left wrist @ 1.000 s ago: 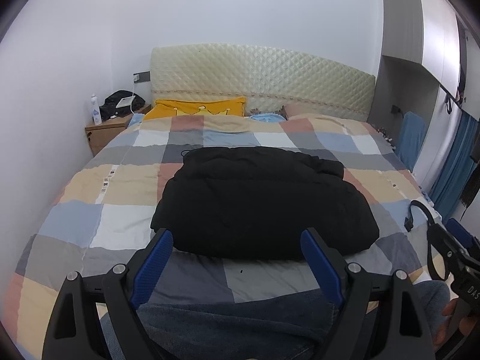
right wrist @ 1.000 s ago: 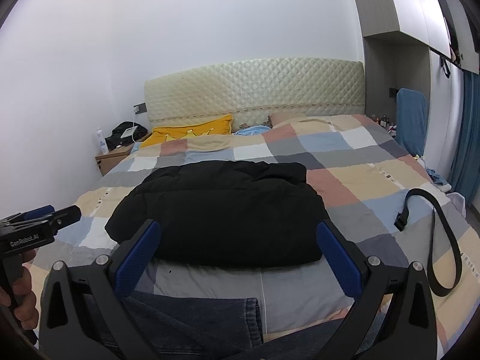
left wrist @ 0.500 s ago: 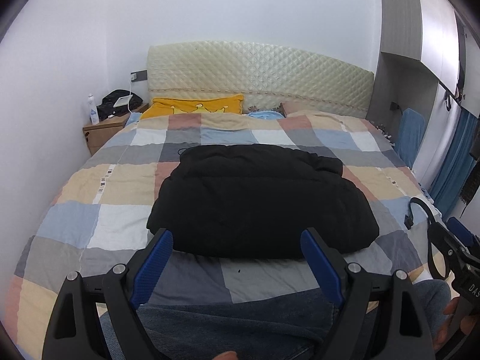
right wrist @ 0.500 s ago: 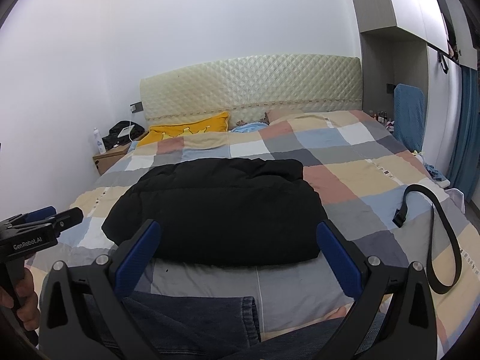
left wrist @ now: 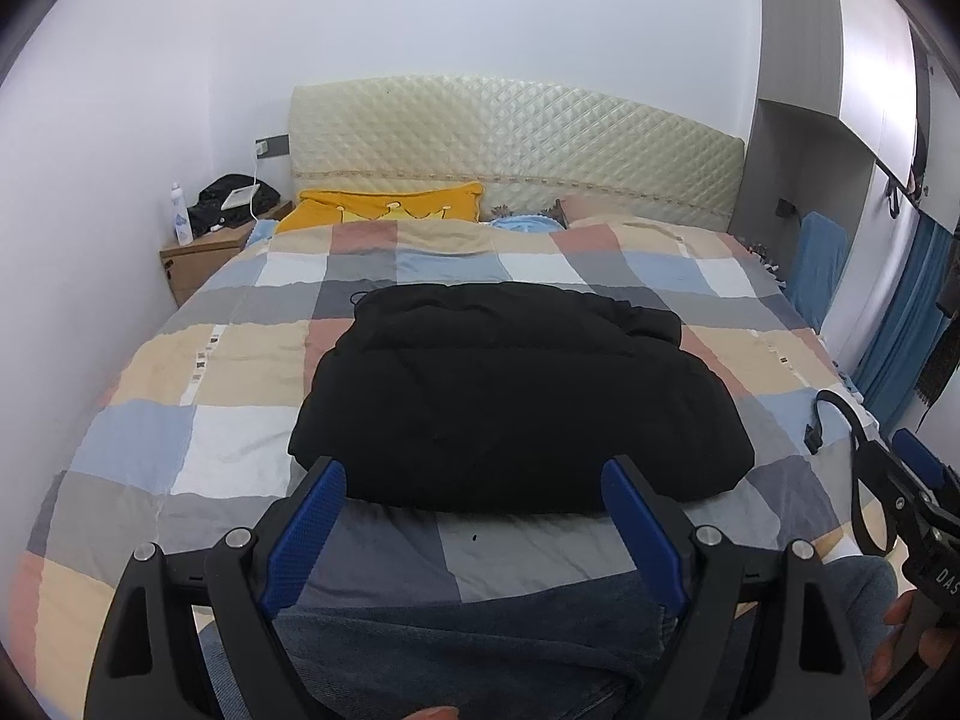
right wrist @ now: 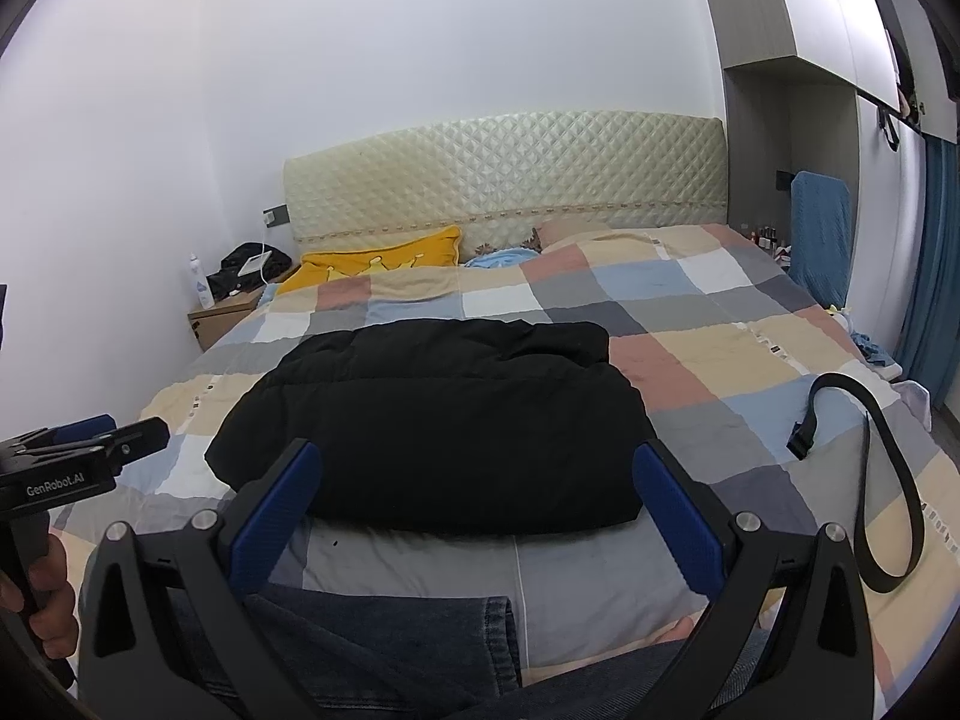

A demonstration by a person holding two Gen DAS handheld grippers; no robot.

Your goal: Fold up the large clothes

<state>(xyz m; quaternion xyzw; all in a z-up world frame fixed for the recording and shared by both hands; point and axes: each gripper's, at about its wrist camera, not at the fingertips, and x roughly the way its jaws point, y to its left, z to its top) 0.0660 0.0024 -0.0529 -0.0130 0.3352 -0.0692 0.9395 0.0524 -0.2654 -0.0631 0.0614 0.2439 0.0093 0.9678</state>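
Note:
A black puffy jacket (left wrist: 516, 396) lies folded into a thick rectangle on the checked bedspread (left wrist: 198, 456); it also shows in the right wrist view (right wrist: 432, 420). My left gripper (left wrist: 474, 474) is open and empty, held back from the jacket's near edge. My right gripper (right wrist: 474, 456) is open and empty, also short of the near edge. Blue denim (left wrist: 468, 630) lies at the bed's foot under both grippers, also in the right wrist view (right wrist: 384, 648). Each gripper shows at the edge of the other's view.
A black belt (right wrist: 882, 480) lies on the bed to the right. A yellow pillow (left wrist: 390, 210) and quilted headboard (left wrist: 516, 150) are at the far end. A wooden nightstand (left wrist: 204, 255) with a bottle and bag stands at the left; blue curtains (left wrist: 912, 324) hang at the right.
Both grippers have drawn back and risen slightly; the jacket has not moved. Both stay open.

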